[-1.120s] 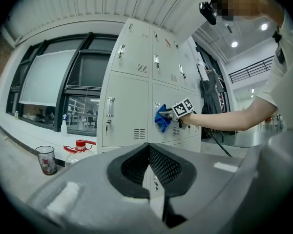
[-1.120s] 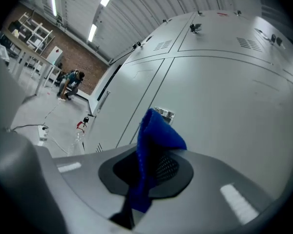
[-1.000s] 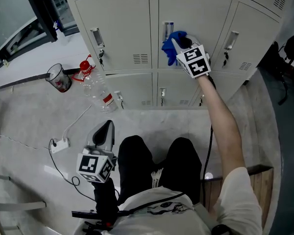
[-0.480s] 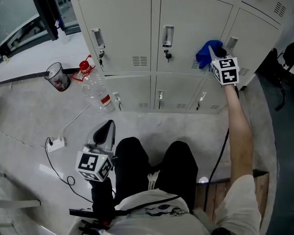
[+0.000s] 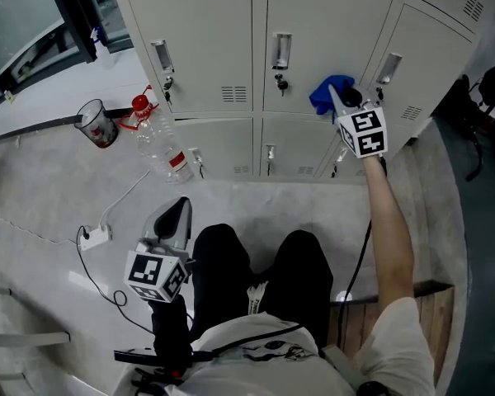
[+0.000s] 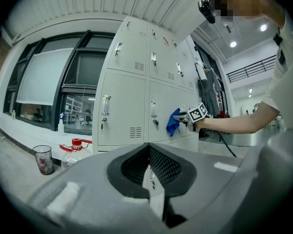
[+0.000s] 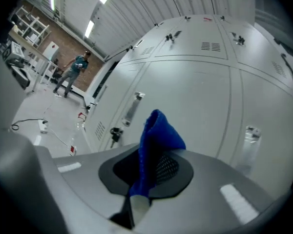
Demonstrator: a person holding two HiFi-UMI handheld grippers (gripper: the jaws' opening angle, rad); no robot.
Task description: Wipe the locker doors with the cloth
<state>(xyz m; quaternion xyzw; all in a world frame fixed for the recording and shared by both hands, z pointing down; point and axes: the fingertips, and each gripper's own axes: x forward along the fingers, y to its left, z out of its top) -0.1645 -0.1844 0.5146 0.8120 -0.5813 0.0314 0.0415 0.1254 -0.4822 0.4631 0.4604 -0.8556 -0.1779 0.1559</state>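
Note:
My right gripper (image 5: 340, 99) is held up against the grey locker doors (image 5: 322, 31), shut on a blue cloth (image 5: 329, 91). The cloth lies against the right part of the middle upper door, between its handle (image 5: 281, 50) and the neighbouring door's handle (image 5: 387, 67). In the right gripper view the cloth (image 7: 156, 134) stands up out of the right gripper (image 7: 145, 179), in front of the door. My left gripper (image 5: 175, 214) hangs low over the floor beside my left leg, shut and holding nothing; the left gripper view shows the left gripper (image 6: 154, 182) pointing toward the lockers.
A plastic bottle with a red cap (image 5: 153, 136) and a clear cup (image 5: 97, 126) stand on the floor at the lockers' left. A power strip with its cable (image 5: 96, 238) lies on the floor. A wooden box (image 5: 417, 299) is at my right.
The right gripper swept the cloth rightward from the middle door's handle toward the right door, then came back slightly left. The left gripper stayed in place.

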